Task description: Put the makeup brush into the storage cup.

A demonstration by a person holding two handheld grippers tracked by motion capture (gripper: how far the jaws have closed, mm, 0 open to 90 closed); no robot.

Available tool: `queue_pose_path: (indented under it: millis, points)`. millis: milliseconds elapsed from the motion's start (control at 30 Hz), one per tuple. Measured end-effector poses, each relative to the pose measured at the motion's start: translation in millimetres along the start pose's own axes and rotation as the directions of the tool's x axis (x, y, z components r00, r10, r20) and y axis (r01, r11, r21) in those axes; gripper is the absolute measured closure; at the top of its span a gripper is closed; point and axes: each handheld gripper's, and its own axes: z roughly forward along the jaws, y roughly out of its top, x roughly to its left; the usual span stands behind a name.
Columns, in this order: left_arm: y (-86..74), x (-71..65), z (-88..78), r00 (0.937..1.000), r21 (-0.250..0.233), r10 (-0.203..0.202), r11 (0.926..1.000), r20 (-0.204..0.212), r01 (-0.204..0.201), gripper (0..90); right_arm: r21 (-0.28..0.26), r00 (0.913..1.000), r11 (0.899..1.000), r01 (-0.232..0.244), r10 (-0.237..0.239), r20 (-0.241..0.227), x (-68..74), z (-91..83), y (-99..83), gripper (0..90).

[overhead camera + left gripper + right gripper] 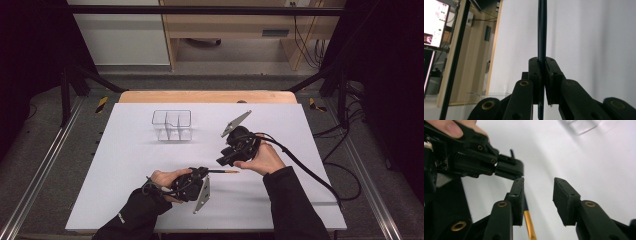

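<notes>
While left tongs (543, 75) clamp pen (223, 171), right tongs (539, 195) (parted) alongside

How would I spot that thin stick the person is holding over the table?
Start at the white table, near its front edge. The left tool clamps a slim pen that points level toward the right tool. It is dark with an orange-gold end, unlike the clear tray farther back.

I see black long sleeves on both arms; the left cuff carries small white lettering. The black plastic left gripper (212, 172) and black plastic right gripper (223, 160) each have a grey three-cornered plate, brass-coloured pivot pins and a thick black trailing cable.
</notes>
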Motion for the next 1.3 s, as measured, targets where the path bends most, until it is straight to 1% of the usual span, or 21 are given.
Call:
queue_pose_path:
  millis: [100,200,233,300,367,467,533,633,700,733,833,867,933,1033,1067,1100,1200,1267,1300]
  points:
    - [-5.9,1.3,-1.1,0.9996,0.017,-0.029,0.9994,0.004,0.029,83.4,-0.059,0.9987,0.998,-0.013,0.016,0.049,-3.6,-6.6,-3.8,50.9]
    - [-11.5,4.0,-3.5,0.9973,0.021,-0.073,0.9971,0.005,0.073,83.4,-0.112,0.9951,0.994,-0.022,0.033,0.094,-8.4,-10.7,-9.4,45.0]
    - [-12.8,4.7,-4.2,0.9965,0.022,-0.083,0.9963,0.006,0.083,83.4,-0.134,0.9930,0.991,-0.031,0.046,0.109,-10.3,-11.8,-12.2,42.8]
    - [-16.9,6.1,-5.5,0.9933,0.024,-0.115,0.9930,0.008,0.115,83.4,-0.158,0.9913,0.987,-0.039,0.058,0.119,-13.0,-12.9,-16.3,41.6]
    - [-20.1,6.4,-6.2,0.9898,0.023,-0.142,0.9896,0.008,0.142,83.4,-0.184,0.9876,0.981,-0.057,0.082,0.134,-15.4,-14.8,-20.7,39.4]
    - [-23.9,6.2,-6.5,0.9868,0.039,-0.162,0.9861,0.009,0.162,83.4,-0.233,0.9807,0.970,-0.073,0.112,0.160,-18.8,-18.9,-27.0,33.9]
    - [-25.3,6.1,-6.9,0.9842,0.043,-0.177,0.9834,0.007,0.177,83.4,-0.261,0.9743,0.962,-0.084,0.135,0.181,-20.5,-21.7,-30.5,31.0]
    - [-27.1,6.3,-7.0,0.9793,0.046,-0.202,0.9783,0.005,0.202,83.4,-0.313,0.9688,0.945,-0.098,0.162,0.187,-22.6,-26.4,-36.4,29.9]
    - [-29.1,6.6,-7.0,0.9722,0.041,-0.234,0.9715,0.006,0.233,83.4,-0.338,0.9672,0.934,-0.111,0.180,0.179,-23.6,-28.5,-40.0,28.1]
    - [-30.2,6.8,-7.0,0.9674,0.037,-0.253,0.9669,0.007,0.253,83.4,-0.351,0.9649,0.929,-0.116,0.189,0.182,-23.9,-29.2,-42.0,26.5]
    - [-34.1,8.4,-7.9,0.9498,0.028,-0.312,0.9497,0.013,0.312,83.4,-0.374,0.9603,0.919,-0.126,0.207,0.187,-24.3,-29.6,-48.3,23.5]
    - [-35.3,9.6,-8.5,0.9457,0.030,-0.325,0.9455,0.014,0.324,83.4,-0.379,0.9583,0.917,-0.126,0.211,0.193,-24.4,-29.3,-50.5,22.9]
    - [-37.7,11.0,-9.6,0.9336,0.025,-0.358,0.9335,0.014,0.358,83.4,-0.395,0.9569,0.909,-0.133,0.222,0.187,-24.8,-28.8,-55.1,21.8]
    - [-41.0,12.5,-11.0,0.9101,0.021,-0.414,0.9103,0.019,0.414,83.4,-0.419,0.9547,0.897,-0.144,0.237,0.180,-24.7,-27.2,-61.8,20.4]
    - [-42.5,13.3,-11.4,0.8989,0.017,-0.438,0.8990,0.017,0.438,83.4,-0.425,0.9536,0.893,-0.146,0.241,0.180,-24.2,-26.5,-63.6,19.8]
    - [-43.3,13.7,-11.5,0.8913,0.014,-0.453,0.8914,0.018,0.453,83.4,-0.432,0.9534,0.889,-0.152,0.247,0.174,-23.3,-25.6,-65.6,19.6]
    - [-46.3,15.7,-13.3,0.8601,0.003,-0.510,0.8603,0.019,0.510,83.4,-0.448,0.9530,0.880,-0.157,0.254,0.165,-21.1,-23.3,-69.6,18.4]
    - [-48.0,16.8,-14.3,0.8303,-0.014,-0.557,0.8302,0.024,0.557,83.4,-0.453,0.9538,0.878,-0.156,0.253,0.162,-19.9,-21.2,-71.4,17.9]
    - [-49.0,17.2,-14.9,0.8103,-0.022,-0.585,0.8101,0.025,0.586,83.4,-0.452,0.9546,0.878,-0.157,0.252,0.158,-19.1,-20.2,-72.0,17.7]
